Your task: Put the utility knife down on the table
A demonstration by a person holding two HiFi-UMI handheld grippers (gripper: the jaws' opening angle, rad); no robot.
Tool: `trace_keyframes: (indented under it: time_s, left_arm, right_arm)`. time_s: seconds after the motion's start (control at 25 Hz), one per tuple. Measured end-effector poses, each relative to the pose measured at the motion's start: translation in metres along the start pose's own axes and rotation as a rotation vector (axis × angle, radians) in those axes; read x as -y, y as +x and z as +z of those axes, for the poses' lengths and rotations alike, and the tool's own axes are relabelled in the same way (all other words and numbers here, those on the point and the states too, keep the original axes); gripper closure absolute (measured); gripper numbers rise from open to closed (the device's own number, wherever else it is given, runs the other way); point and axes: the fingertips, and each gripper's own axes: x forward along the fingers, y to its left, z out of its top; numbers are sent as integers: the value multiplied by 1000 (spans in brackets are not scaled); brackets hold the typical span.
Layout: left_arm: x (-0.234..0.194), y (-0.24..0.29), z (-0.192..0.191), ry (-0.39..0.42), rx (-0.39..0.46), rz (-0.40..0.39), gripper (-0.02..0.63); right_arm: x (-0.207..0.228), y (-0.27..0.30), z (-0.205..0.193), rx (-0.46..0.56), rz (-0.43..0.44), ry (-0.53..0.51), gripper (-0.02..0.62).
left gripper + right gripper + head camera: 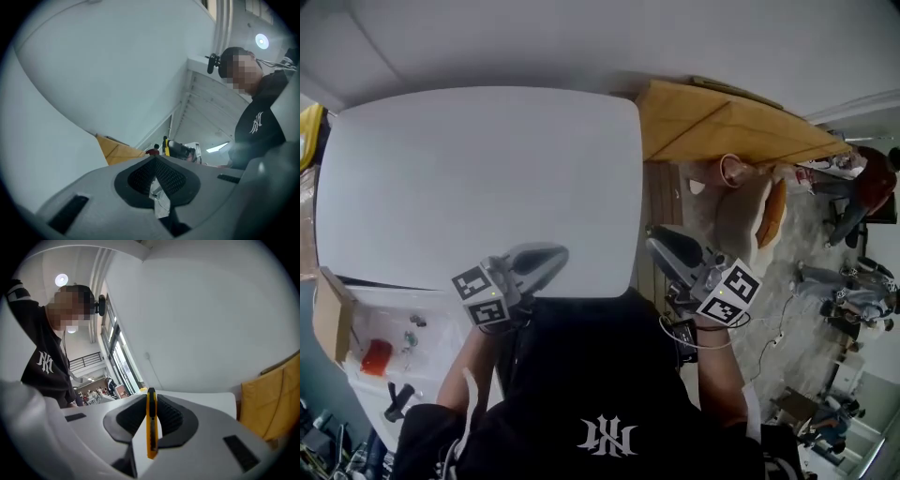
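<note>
Right gripper view: your right claw (151, 401) is pinching the yellow utility knife (151, 427) edge-on, and the knife is not yet down on the worktop (478, 178).
Head view puts that claw just off the worktop's right edge, close to its near right corner, so the knife is held up in the air beside the worktop rather than over it. Your left claw (155, 171) has its pads pressed together and sits over the worktop's near edge, tips pointing in across the white top. A tan cardboard box (722, 127) stands beyond the worktop's far right corner.
</note>
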Motion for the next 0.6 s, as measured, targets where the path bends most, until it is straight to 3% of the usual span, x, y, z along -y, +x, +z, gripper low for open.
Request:
trace_keyframes:
  time_s: [0.32,0.6]
  left_arm:
    - [-54,32,43,7,77,64,600]
    - [-148,102,39,1,74,198,600]
  right_arm:
    - [93,45,12,-76,-5,-67,537]
    - [255,114,-5,-103,51,-27,537]
